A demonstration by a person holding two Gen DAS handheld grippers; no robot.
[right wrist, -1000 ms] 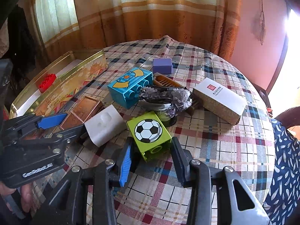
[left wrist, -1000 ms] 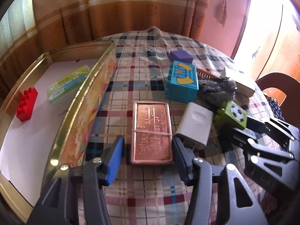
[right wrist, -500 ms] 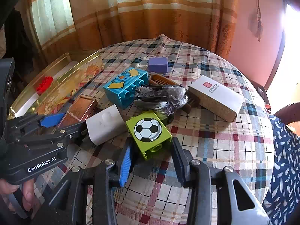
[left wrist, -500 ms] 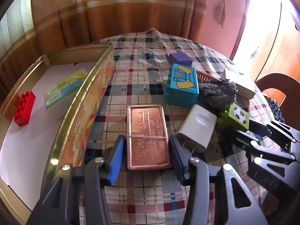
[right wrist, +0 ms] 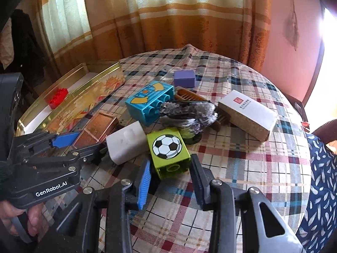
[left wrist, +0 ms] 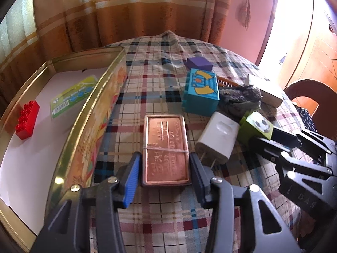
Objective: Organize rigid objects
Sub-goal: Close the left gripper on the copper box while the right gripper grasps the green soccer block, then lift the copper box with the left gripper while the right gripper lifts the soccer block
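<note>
The flat copper-coloured metal tin [left wrist: 165, 150] lies on the checked tablecloth [left wrist: 151, 97] beside the gold tray [left wrist: 88, 113]. The left gripper [left wrist: 164, 176] pinches its long sides. It looks hard and smooth, maybe slippery. The right gripper [right wrist: 169, 181] is closing around the green football block [right wrist: 167, 152].

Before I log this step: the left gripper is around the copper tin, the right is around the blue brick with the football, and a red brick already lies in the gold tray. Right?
Not quite. The right gripper is around the green football brick, jaws closing, as the right wrist view shows; the blue brick lies farther back. The rest holds: left gripper, copper tin, red brick, gold tray.
</note>
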